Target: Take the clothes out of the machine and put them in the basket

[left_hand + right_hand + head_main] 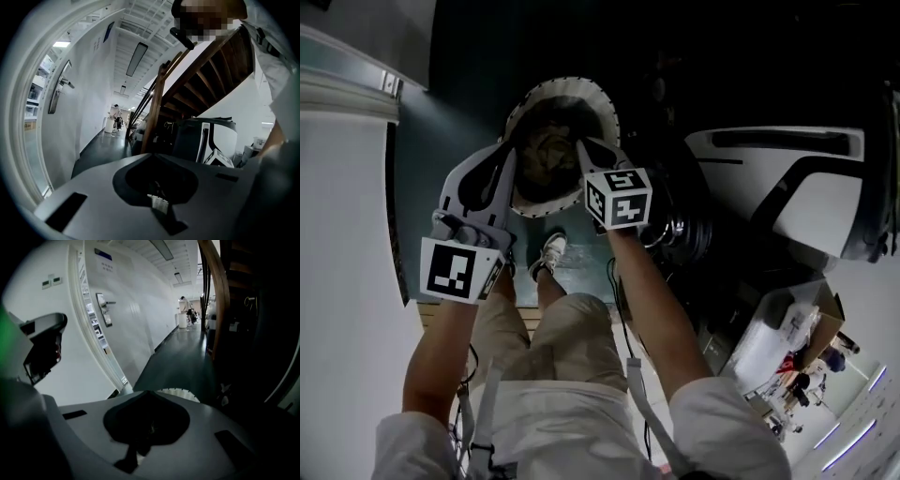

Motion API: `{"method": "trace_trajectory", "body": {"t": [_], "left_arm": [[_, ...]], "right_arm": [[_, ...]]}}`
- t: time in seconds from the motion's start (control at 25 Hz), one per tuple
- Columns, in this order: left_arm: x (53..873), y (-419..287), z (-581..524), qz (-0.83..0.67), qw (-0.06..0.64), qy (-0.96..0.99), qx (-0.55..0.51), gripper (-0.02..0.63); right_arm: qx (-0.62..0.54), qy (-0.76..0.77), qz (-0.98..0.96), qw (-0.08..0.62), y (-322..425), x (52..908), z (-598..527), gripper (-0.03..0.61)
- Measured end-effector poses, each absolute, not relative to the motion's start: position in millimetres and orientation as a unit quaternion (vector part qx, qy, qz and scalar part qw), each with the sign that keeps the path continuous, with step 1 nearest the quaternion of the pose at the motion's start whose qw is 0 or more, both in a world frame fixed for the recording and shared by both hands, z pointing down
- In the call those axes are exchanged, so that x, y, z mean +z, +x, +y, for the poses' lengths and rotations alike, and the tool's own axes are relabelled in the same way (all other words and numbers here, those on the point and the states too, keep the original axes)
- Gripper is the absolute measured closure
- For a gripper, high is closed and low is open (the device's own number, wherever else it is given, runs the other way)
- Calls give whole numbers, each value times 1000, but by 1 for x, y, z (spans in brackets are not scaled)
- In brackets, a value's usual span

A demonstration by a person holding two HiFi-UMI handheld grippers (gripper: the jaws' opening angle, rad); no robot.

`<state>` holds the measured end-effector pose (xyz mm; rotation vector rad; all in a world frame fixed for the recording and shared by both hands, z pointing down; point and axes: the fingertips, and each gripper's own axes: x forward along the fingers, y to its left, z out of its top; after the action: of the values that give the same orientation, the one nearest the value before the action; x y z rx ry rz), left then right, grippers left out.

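Note:
In the head view a round white basket (605,103) stands on the dark floor with a crumpled brownish heap of clothes (546,150) inside it. Both grippers hang over it, side by side. My left gripper (508,152) is over the basket's left rim and my right gripper (581,146) over its middle. In the left gripper view the left gripper (151,155) has its jaws together at the tip with nothing between them. The right gripper (146,393) is likewise shut and empty, with the basket's ribbed rim (180,393) just beyond it. The white machine (787,178) stands to the right.
A white wall (347,234) runs along the left. The person's legs and a shoe (551,251) are below the basket. A wooden staircase (201,75) rises over the machine (213,140). A door with a handle (105,306) lines the corridor. Cluttered boxes (792,342) sit at the lower right.

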<state>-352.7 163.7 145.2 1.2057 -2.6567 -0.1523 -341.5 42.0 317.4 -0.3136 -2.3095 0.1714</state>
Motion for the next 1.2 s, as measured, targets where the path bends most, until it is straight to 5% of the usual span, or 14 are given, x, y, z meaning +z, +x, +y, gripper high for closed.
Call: {"method": "trace_trajectory", "body": {"t": [0.8,1.2], "left_arm": [[-183,-263,181,-904,-72,419,-43,600],[-246,-234,247,-913,-118,385,-58,600]], "right_arm": [[58,-103,-990,72,-225,-125,-20,565],[11,-44,-999,-18,-139,-222,-50,565]]}}
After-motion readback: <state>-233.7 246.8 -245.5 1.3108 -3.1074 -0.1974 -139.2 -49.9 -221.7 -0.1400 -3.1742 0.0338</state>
